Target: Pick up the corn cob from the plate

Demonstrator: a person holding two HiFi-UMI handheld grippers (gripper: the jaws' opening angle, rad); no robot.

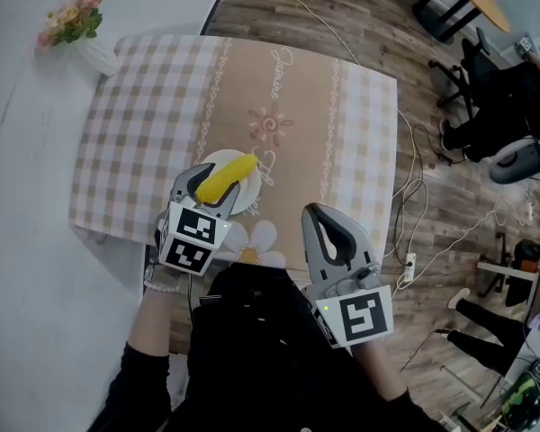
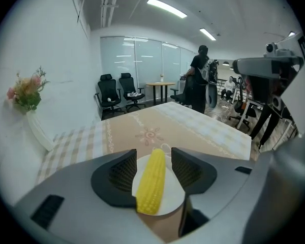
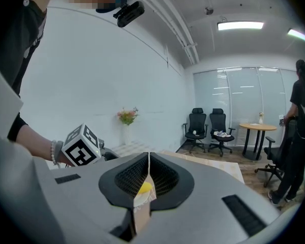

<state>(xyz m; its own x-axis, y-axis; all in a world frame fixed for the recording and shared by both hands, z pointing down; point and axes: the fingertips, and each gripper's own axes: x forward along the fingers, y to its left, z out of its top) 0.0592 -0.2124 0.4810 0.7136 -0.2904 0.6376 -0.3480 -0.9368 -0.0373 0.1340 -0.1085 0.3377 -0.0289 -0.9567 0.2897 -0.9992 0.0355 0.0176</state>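
Left gripper (image 2: 152,161) wide, jaws straddling corn (image 2: 151,182), pads not touching. Corn lies on plate (image 2: 175,197) by the table's (image 1: 297,88) near edge. Right gripper (image 3: 149,159) closed, empty. Risk: an off-centre squeeze rolls the cob out or drags the plate.

Head view: high above, looking steeply down on the table (image 1: 279,70). Left gripper view: low, close over the plate (image 2: 174,196), facing along the table. Right gripper view: low, further back, facing the wall. All three share the flowers (image 3: 126,116).
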